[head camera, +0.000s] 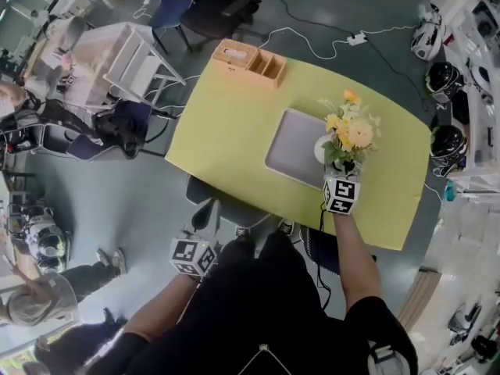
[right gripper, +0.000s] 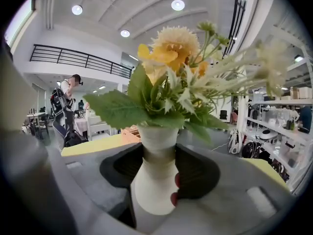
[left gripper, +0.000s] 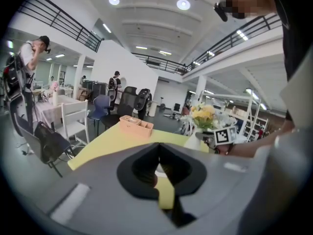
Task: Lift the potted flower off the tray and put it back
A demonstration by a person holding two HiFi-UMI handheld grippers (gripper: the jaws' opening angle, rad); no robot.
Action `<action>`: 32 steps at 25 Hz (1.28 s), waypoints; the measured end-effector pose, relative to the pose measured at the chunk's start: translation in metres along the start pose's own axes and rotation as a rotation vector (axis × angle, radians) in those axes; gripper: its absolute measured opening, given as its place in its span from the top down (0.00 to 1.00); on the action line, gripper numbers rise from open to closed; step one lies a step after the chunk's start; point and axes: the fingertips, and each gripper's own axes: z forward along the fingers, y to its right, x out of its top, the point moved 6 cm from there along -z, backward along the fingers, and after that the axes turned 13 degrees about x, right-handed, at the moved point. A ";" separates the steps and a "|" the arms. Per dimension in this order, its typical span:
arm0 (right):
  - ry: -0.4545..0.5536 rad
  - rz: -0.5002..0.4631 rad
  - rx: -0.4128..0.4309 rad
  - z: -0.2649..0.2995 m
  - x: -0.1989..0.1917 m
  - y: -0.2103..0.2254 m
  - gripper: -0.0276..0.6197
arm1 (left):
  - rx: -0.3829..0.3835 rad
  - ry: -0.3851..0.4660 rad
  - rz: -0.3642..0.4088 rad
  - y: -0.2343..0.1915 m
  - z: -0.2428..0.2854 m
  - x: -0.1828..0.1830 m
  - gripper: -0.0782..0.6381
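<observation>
The potted flower (head camera: 349, 131) has yellow blooms and green leaves in a white vase (right gripper: 155, 180). It is at the right edge of the grey tray (head camera: 291, 143) on the yellow-green table (head camera: 226, 123). My right gripper (head camera: 334, 166) reaches in from the near side and is shut on the vase's narrow neck (right gripper: 155, 153). The black pads (right gripper: 198, 173) press both sides of it. The leaves and the gripper hide the vase's base, so I cannot tell whether it touches the tray. My left gripper (head camera: 205, 217) hangs off the table's near edge, shut (left gripper: 157, 151) with nothing held.
A wooden box with compartments (head camera: 250, 61) sits at the table's far edge. Office chairs (head camera: 195, 6) and a white rack (head camera: 125, 61) stand beyond the table. Cables cross the floor (head camera: 328, 41). Other people stand at the left (left gripper: 32, 53).
</observation>
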 end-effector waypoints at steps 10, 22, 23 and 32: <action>-0.028 -0.008 0.018 0.024 -0.033 0.003 0.64 | 0.054 -0.018 -0.021 -0.002 -0.006 -0.017 0.88; -0.031 0.011 0.017 0.035 -0.051 0.004 0.64 | 0.096 -0.035 -0.022 -0.008 -0.008 -0.025 0.88; -0.028 0.012 0.015 0.034 -0.051 0.004 0.64 | 0.096 -0.034 -0.021 -0.009 -0.008 -0.025 0.88; -0.013 0.035 0.003 0.033 -0.055 0.005 0.60 | 0.081 -0.030 -0.011 -0.011 -0.004 -0.020 0.88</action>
